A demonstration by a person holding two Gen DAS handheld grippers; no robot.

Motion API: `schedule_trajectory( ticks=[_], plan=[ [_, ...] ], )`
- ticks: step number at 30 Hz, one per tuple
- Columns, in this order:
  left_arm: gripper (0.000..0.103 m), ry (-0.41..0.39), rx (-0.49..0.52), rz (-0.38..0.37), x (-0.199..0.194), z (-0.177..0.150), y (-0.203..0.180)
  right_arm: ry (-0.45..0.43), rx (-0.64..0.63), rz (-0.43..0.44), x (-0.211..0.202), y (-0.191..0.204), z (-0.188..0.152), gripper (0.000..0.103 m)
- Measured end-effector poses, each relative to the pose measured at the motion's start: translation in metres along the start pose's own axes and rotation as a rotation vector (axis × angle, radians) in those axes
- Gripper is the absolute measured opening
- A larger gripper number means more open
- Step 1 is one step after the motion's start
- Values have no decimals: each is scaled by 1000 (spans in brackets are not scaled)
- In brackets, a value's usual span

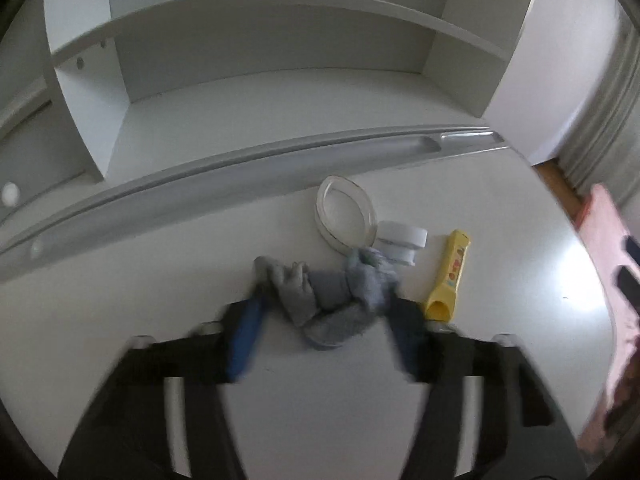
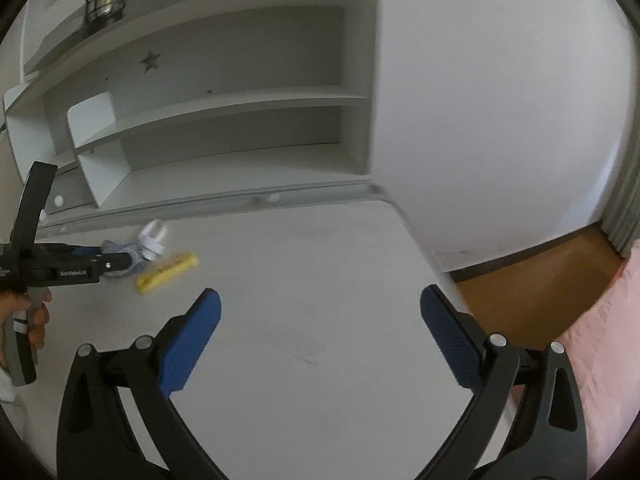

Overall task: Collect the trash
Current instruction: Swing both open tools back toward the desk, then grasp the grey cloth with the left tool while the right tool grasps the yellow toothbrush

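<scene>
White desk (image 1: 160, 240) carries the litter; left gripper (image 1: 324, 312) brackets the grey rag (image 1: 332, 296), jaws half-closed, grip uncertain; wrapper (image 1: 448, 276) at two o'clock, rings (image 1: 346, 216) at twelve; right gripper (image 2: 320, 340) gapes empty, ready.

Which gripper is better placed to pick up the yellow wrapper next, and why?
Probably the right gripper: its jaws stand open and empty over the bare desk. The left gripper already straddles the grey cloth beside the yellow wrapper.
</scene>
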State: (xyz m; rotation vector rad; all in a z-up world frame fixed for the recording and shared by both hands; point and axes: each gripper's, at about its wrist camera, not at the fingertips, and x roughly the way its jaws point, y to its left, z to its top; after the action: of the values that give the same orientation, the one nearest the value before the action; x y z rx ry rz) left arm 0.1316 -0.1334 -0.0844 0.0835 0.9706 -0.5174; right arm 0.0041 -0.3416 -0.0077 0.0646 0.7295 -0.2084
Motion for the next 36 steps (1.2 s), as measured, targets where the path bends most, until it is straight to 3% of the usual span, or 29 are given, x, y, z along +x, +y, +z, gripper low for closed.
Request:
schedule_trajectory(
  ticks=[2,8,13,25,29,31,32,33,36],
  plan=[
    [37,-27,-28,-2,-6,-2,15,31,-16,19,15,20,6,97],
    [37,-138,-97,35,-29,-8,54,155,-40,114,70,88,17,97],
    [37,-149,-198,-8,-32,-5,86,225,-87,88,105,133,21,97],
    [38,-117,-141,18,-28,-5,83,282,-61,71,114,91,15,95],
    [38,-95,-139,38,-23,-5,81,268,-102,106,114,102,21,71],
    [38,-95,-137,35,-23,-5,81,268,-138,139,111,111,23,47],
    [37,-101,-133,25,-23,-5,79,270,-153,149,111,116,23,24],
    [37,-106,-126,20,-22,-4,76,277,-170,164,109,122,23,14],
    [36,-104,-100,16,-22,-5,72,266,-215,157,104,134,19,14]
  ],
)
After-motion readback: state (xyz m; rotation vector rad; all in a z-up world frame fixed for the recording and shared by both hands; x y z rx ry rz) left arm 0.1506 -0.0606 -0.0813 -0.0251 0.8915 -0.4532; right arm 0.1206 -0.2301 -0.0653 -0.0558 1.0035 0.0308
